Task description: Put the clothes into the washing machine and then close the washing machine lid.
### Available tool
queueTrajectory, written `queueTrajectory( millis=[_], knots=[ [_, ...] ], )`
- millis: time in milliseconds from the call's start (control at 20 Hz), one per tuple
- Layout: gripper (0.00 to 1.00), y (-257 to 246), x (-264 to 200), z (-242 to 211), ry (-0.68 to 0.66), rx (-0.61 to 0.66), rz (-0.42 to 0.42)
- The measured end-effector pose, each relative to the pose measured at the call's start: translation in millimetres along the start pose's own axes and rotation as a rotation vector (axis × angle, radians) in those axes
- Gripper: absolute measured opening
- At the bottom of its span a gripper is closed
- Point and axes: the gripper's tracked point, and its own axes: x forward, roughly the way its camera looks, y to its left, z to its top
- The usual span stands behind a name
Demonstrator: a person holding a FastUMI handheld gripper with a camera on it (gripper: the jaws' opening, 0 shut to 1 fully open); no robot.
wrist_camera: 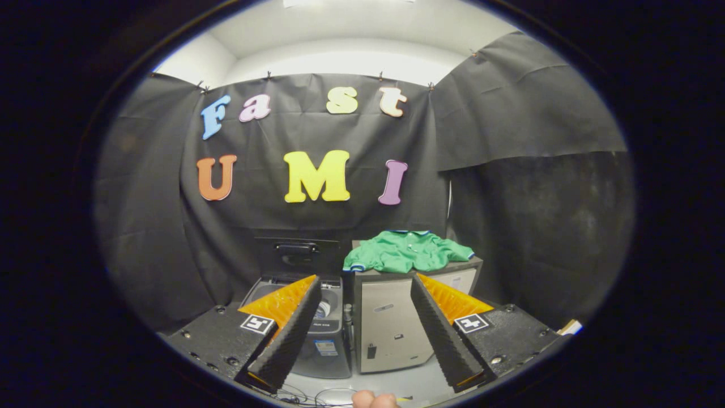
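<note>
A green shirt (406, 250) lies crumpled on top of a pale cabinet (391, 326), beyond my fingers and a little right of the gap between them. To the cabinet's left stands a small dark top-loading washing machine (324, 345) with its lid (296, 256) raised upright against the wall. Its drum opening is partly hidden behind my left finger (291, 334). My gripper (365, 377) is open, well short of both, with nothing between the fingers.
Black cloth walls close in the booth at the back and on both sides. Thin cables (317, 395) lie on the pale floor in front of the machine. Part of a person's hand (374, 400) shows just below the fingers.
</note>
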Motion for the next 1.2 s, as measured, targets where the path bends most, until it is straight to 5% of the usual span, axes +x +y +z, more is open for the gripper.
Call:
queueTrajectory(
  millis=[700, 1200],
  knots=[
    [1.0, -4, 41, 38, 0.025, -0.036, 0.028],
    [1.0, -72, 175, 67, 0.078, -0.049, 0.02]
  ],
)
